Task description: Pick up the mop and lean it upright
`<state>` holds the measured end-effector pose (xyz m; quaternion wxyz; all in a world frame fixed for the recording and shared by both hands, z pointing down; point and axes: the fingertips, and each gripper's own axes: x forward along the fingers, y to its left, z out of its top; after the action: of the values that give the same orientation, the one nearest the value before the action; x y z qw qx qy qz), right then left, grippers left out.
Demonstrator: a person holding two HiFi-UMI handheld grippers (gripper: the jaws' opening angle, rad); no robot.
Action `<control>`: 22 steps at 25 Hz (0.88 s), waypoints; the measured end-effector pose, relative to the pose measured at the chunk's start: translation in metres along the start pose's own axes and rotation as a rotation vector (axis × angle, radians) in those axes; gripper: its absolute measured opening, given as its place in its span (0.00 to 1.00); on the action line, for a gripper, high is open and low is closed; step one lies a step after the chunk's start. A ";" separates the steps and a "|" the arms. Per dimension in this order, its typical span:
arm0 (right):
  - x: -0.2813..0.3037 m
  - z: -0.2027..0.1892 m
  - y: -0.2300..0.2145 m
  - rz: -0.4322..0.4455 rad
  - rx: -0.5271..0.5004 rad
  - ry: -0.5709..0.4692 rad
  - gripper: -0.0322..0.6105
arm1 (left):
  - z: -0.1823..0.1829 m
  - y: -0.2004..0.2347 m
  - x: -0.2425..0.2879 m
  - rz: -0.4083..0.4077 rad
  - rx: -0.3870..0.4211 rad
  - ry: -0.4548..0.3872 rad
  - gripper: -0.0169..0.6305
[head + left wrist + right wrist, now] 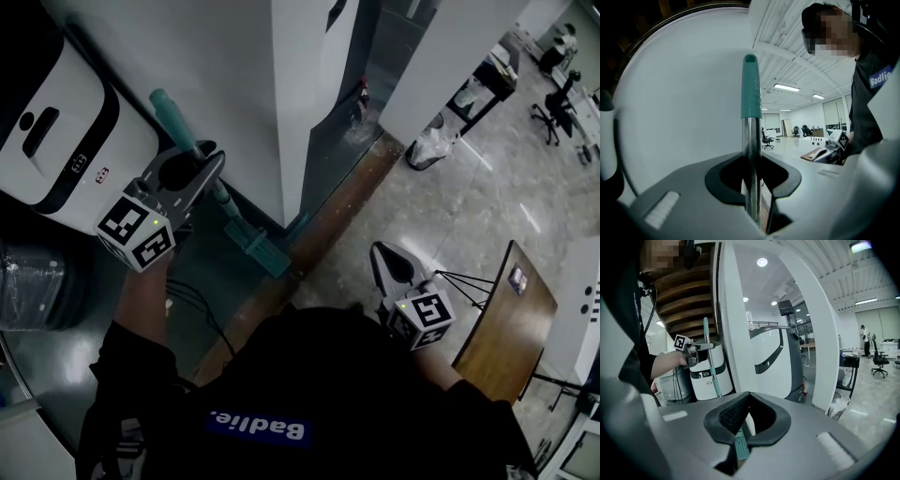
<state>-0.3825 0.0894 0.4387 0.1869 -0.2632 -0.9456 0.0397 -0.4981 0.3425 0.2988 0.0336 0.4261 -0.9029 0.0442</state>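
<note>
The mop (217, 192) stood almost upright, just in front of the white pillar (234, 84). Its teal grip (751, 89) was at the top and its teal head (258, 248) was on the floor at the pillar's foot. Its long axis ran nearly parallel to the pillar's face. The grip end was close to that face, though no view showed whether the two touched.

The left tongs (204, 159) were clamped narrow on the chrome shaft just under the grip, on the side away from the pillar. The shaft ran straight through the recess between their pads (785, 180).

The right tongs (379, 251) hung low and well out from the pillar, beyond the mop head. Their jaws stood at a narrow gap with nothing gripped, and only the mop head showed through the slit.

The left hand was therefore the only one on the mop. The lean looked to turn on tipping the grip end the short way toward the pillar while the head stayed planted on the floor. The smooth floor might let the head slide outward.
</note>
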 end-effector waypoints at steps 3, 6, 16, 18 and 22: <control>0.002 0.000 -0.003 -0.015 -0.001 0.004 0.06 | -0.001 0.005 0.008 -0.008 -0.005 -0.021 0.18; 0.004 -0.004 -0.006 -0.027 0.001 0.005 0.06 | 0.000 0.008 0.016 -0.003 -0.009 -0.034 0.18; -0.002 -0.002 -0.016 -0.081 0.012 0.015 0.06 | -0.010 0.035 0.053 0.042 -0.052 -0.029 0.18; -0.004 0.000 -0.021 -0.095 0.015 0.008 0.06 | -0.011 0.039 0.058 0.063 -0.043 -0.016 0.18; -0.008 0.000 -0.030 -0.112 0.017 0.006 0.06 | -0.013 0.039 0.065 0.096 0.002 0.012 0.19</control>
<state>-0.3901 0.0596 0.4414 0.1937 -0.2084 -0.9580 0.0364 -0.5693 0.3192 0.3162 0.0364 0.3821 -0.9221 0.0492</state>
